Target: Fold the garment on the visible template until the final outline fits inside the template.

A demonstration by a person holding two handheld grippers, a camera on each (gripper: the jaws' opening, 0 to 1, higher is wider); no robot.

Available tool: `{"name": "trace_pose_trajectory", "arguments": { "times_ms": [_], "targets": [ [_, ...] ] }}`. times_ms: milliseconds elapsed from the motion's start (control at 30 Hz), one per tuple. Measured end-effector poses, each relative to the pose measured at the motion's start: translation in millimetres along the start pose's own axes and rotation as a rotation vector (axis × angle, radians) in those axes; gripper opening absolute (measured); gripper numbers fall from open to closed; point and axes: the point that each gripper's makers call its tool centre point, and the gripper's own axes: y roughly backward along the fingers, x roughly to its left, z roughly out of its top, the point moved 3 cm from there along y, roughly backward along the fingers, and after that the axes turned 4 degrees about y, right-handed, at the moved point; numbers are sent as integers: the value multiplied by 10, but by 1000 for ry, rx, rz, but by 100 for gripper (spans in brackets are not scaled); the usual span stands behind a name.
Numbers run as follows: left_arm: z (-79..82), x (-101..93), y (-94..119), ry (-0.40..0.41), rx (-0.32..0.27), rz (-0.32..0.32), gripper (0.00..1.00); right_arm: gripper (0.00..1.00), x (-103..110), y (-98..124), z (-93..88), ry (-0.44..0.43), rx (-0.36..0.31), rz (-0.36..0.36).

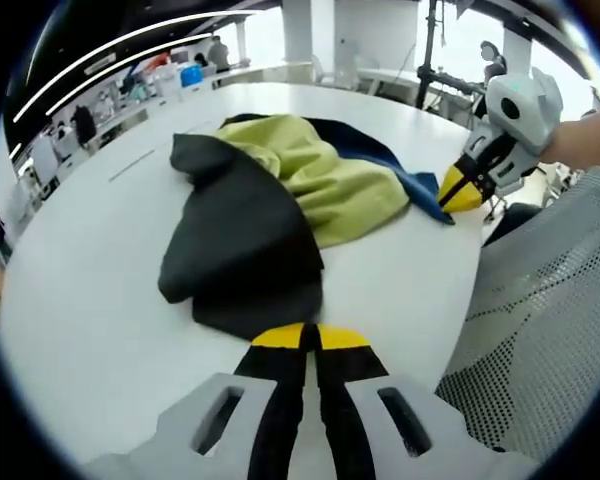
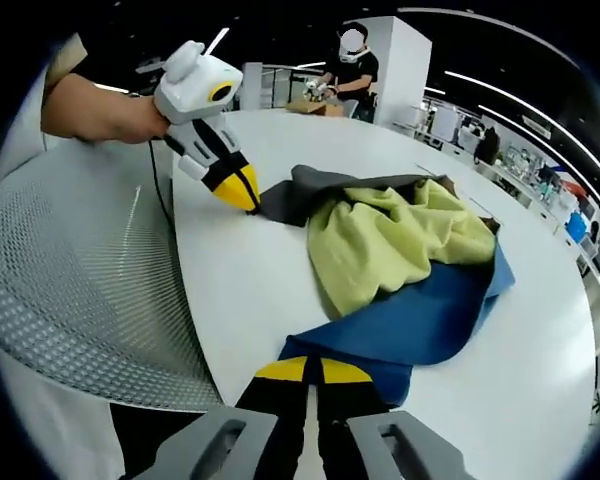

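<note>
The garment (image 1: 265,210) lies crumpled in a heap on the white surface (image 1: 90,300) — a dark charcoal panel, a yellow-green middle section and a blue panel bunched together, not flattened. No template outline can be made out on the surface around it.

Left claw (image 1: 310,337): in the left gripper view its yellow-tipped jaws stand pressed together at the near hem of the charcoal panel, with fabric meeting the tips; clenched on the garment edge. In the right gripper view the same claw (image 2: 242,192) is seen from outside, held by a person's hand (image 2: 100,115), its yellow tips closed on the charcoal corner.

Right claw (image 2: 306,370): in the right gripper view its jaws are closed together on the near edge of the blue panel. In the left gripper view this claw (image 1: 460,192) appears at the far side of the heap, tips shut on the blue corner.

The two claws hold opposite ends of the garment — charcoal on one side, blue on the other — with the yellow-green cloth rumpled between them.

A grey mesh chair back (image 2: 80,290) sits just beside the surface edge. A person (image 2: 350,62) stands at the far end of the room.
</note>
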Motion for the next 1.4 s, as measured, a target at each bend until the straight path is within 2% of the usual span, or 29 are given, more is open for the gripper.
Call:
{"name": "trace_pose_trajectory", "arguments": {
  "times_ms": [67,467,733,933,1067,1300,1400],
  "targets": [
    [2,-3,-1,1,-1,0,0,0,2,0,0,15,2,-6],
    [23,-9,12,-15,-8,-5,0,0,-9,-1,-3,-30,-15,-13],
    [117,5,95,-14,-43,2,0,0,-37,85,13,-104,-49,-17],
    [249,39,198,-12,-92,14,0,0,-187,225,112,-182,-100,-55],
    [375,101,308,-2,-141,35,0,0,-349,349,194,-204,-136,-99],
    [642,384,589,22,-243,116,0,0,-689,574,306,-267,-201,-173],
    [707,502,671,45,-272,141,0,0,-855,659,322,-283,-217,-213]
  ]
}}
